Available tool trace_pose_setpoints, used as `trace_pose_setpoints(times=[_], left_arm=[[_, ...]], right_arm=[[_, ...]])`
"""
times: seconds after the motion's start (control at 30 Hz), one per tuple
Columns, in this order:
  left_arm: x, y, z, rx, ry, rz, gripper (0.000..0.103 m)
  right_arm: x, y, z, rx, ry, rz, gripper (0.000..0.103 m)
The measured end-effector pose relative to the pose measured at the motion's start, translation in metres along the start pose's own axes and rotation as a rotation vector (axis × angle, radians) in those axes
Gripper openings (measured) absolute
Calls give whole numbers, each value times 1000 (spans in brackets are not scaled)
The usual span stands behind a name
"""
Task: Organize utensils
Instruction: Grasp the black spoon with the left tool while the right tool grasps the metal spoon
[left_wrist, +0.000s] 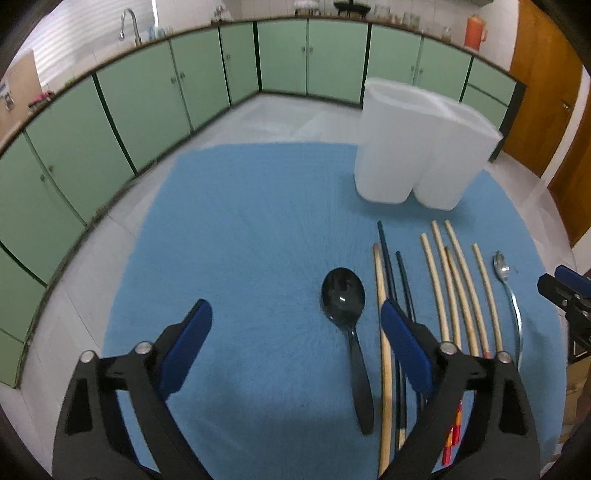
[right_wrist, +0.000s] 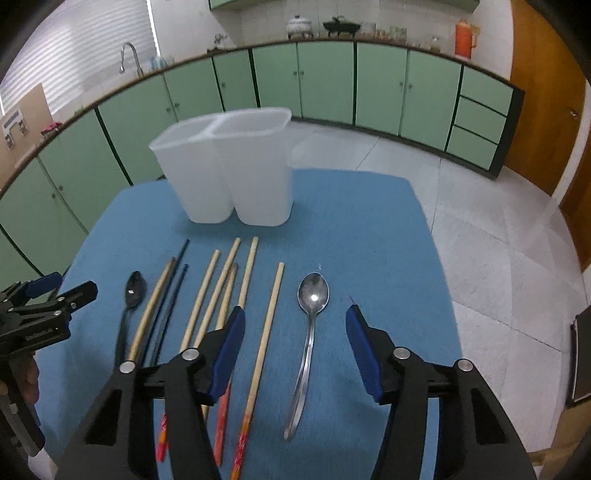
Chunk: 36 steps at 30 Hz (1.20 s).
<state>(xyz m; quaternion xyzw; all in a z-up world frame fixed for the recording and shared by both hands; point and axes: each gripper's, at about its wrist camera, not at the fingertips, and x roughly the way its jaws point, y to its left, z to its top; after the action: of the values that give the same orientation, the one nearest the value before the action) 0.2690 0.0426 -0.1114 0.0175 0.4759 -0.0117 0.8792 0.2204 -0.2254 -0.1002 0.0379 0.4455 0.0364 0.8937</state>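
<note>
On the blue mat (right_wrist: 351, 221), utensils lie in a rough row, handles toward the cameras, all flat and apart from the holder. White two-compartment plastic holder (right_wrist: 236, 170) stands upright at the far side of the mat, both compartments look empty from the right wrist view. Left to right in that view: black plastic spoon (right_wrist: 127, 314), a bamboo chopstick (right_wrist: 151, 314) with two dark chopsticks (right_wrist: 170, 295) just beside it, a cluster of bamboo chopsticks (right_wrist: 218, 291) with red/orange printed ends, one single bamboo chopstick (right_wrist: 267, 325) set a bit apart, then the metal spoon (right_wrist: 310, 332), bowl up. Right gripper (right_wrist: 295, 321) hovers above the mat, fingers spread wide, holding nothing; the metal spoon and the single chopstick sit in the gap between its blue pads (right_wrist: 229, 350). Left gripper (left_wrist: 295, 321) also spread wide and empty, over the mat's left part; the black spoon (left_wrist: 345, 314) lies between its fingers, nearer the right-hand pad (left_wrist: 404, 350), which overlaps the dark chopsticks in view. Contact with anything: cannot tell, looks like none. Background: green cabinets (right_wrist: 325, 81), sink faucet (right_wrist: 129, 55), orange jug (right_wrist: 463, 38) on the counter, tiled floor (right_wrist: 480, 221).
</note>
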Motion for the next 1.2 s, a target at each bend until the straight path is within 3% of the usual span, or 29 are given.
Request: trace_pose_setpoints(times=[0.03,0.33,0.8,0.9,1.0,1.07,1.2], left_arm=[[6,0,1,-5,18,-5,81],[36,-3,13,-12,102,-15,80],[56,-15,23,-22,167,-59,61],[62,-14,28,-27,169,-76,54],[58,-12,25,-33,168,-95,41],[57,-13,26,-34,169,-107,27],[53,-16,23,-40,171,-146,12]], right_arm=[[7,-1,3,-1,11,1,53],[47,-9,18,8,94,-11,50],[80,-20,26,65,175,13,44],[83,-19,28,58,179,7,42],[85,-17,29,57,182,-4,28],[88,-17,30,58,182,-5,28],[83,-19,27,67,173,14,28]])
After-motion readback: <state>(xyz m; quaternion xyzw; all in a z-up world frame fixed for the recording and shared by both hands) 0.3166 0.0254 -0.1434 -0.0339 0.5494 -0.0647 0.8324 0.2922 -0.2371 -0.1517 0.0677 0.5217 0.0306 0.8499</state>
